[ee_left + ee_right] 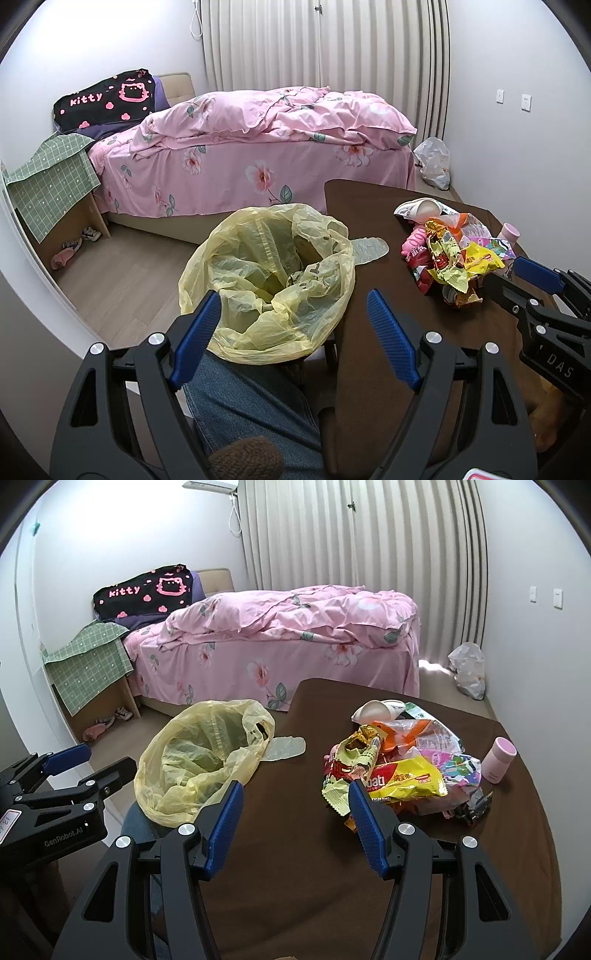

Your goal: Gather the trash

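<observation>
A pile of snack wrappers [399, 771] lies on the dark brown table [295, 867]; it also shows in the left wrist view [454, 258]. A yellow wrapper [406, 779] lies on top, a crushed white cup [380, 710] at the back. An open yellow trash bag [273, 273] hangs at the table's left edge, also in the right wrist view [199, 760]. My left gripper [291, 310] is open and empty just above the bag's near rim. My right gripper [293, 801] is open and empty over the table, its right finger beside the pile.
A pink cylinder [498, 760] stands right of the pile. A clear plastic piece [284, 747] lies by the bag. A pink bed [288, 642], a cloth-covered side table [88, 668] and a white bag [469, 668] on the floor stand beyond. My jeans-clad leg [251, 406] is below.
</observation>
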Demonstrator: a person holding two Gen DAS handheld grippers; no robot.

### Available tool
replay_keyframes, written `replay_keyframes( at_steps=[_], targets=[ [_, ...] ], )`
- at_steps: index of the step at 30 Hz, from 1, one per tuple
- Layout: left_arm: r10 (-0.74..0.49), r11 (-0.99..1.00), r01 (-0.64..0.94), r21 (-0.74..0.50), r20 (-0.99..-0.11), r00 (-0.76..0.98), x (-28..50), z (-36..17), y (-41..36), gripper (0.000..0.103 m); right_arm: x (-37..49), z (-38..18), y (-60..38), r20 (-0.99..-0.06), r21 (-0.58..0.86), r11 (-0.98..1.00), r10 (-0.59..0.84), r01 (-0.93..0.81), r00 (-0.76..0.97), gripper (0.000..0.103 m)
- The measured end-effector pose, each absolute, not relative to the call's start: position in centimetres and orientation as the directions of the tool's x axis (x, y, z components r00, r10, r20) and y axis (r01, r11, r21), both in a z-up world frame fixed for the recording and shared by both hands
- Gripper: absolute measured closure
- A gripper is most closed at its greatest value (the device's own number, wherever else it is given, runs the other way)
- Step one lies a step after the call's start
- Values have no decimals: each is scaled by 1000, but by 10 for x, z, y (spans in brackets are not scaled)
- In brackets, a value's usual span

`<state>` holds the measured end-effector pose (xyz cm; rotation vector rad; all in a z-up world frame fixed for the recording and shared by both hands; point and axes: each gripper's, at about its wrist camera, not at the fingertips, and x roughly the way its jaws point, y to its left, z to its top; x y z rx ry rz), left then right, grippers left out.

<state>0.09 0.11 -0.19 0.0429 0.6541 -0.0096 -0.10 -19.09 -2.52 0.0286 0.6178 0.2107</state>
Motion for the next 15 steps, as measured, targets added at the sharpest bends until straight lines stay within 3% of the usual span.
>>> replay_keyframes(
  at_steps=[15],
  targets=[
    [0,999,24,32,-609,793,0,-6,1,26,-2,-21,-192,-566,89,980,198,-179,800,47]
  ],
)
